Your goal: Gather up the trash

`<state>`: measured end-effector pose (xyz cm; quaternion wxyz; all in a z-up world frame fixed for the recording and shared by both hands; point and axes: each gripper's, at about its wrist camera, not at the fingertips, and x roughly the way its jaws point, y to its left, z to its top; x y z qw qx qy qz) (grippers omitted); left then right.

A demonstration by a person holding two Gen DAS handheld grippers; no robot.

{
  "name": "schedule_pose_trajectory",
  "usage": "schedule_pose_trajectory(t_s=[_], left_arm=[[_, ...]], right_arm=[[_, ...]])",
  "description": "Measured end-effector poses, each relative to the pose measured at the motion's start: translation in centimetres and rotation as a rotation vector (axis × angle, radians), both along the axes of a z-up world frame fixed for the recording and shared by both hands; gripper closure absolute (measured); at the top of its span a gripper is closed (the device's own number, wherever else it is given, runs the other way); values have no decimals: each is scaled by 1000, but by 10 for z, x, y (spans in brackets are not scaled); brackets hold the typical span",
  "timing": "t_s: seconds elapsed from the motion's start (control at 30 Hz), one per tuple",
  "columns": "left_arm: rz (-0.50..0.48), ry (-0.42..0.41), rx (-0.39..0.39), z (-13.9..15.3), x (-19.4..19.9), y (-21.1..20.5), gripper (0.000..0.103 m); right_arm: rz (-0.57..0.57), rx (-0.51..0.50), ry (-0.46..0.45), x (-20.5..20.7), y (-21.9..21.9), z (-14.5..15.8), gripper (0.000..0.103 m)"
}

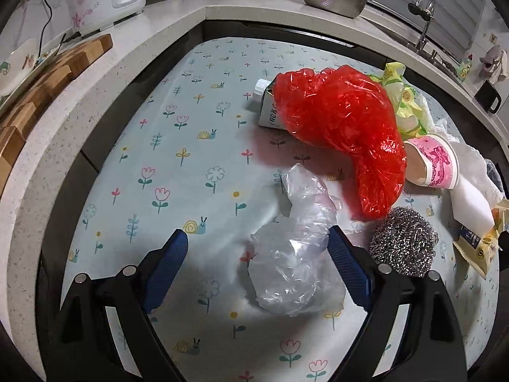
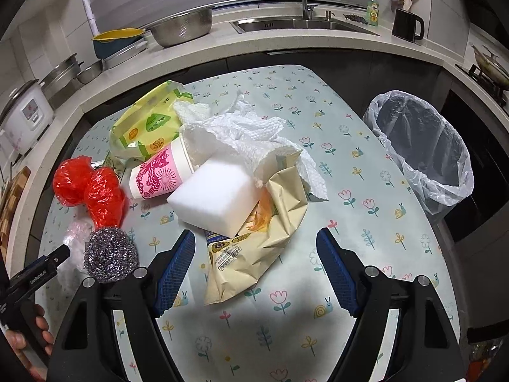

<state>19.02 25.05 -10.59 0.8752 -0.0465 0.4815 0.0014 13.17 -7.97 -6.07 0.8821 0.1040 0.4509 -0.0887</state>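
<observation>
Trash lies heaped on the flowered counter [image 1: 178, 146] beside the lined bin [image 2: 423, 156], so both wide-open, empty claws angle down to grasp: left claw [image 1: 257, 238] straddling a clear plastic bag [image 1: 296, 254], right claw [image 2: 256, 242] a beige wrapper [image 2: 254, 254].

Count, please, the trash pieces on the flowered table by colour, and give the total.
Red: 1, the red plastic bag.
Clear: 1, the clear plastic bag.
Silver: 1, the steel scourer.
Pink and white: 1, the paper cup.
White: 3, the sponge block, the paper towel, the white bottle.
Green-yellow: 1, the green wrapper.
Beige: 1, the beige wrapper.
Total: 9.
</observation>
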Motion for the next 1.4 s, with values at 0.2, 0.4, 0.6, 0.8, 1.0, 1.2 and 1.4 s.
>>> schedule_pose_trajectory(t_s=[0.2, 0.4, 0.6, 0.8, 1.0, 1.2, 1.4], left_arm=[[-75, 16, -18, -4, 5, -12, 53], [-106, 14, -4, -5, 2, -23, 72], [-98, -7, -2, 8, -7, -26, 74], [-107, -54, -10, 35, -20, -37, 74], [-124, -112, -32, 65, -35, -53, 74], [-162, -159, -54, 92, -48, -76, 74], [-211, -194, -69, 110, -58, -104, 74]], right_arm=[[-6, 9, 37, 6, 1, -16, 28], [3, 21, 61, 10, 0, -27, 39], [34, 20, 31, 6, 3, -21, 58], [40, 35, -36, -9, -1, 2, 60], [53, 48, -100, -25, -9, 30, 69], [53, 60, -148, -41, -15, 47, 72], [49, 91, -194, -56, -27, 62, 76]])
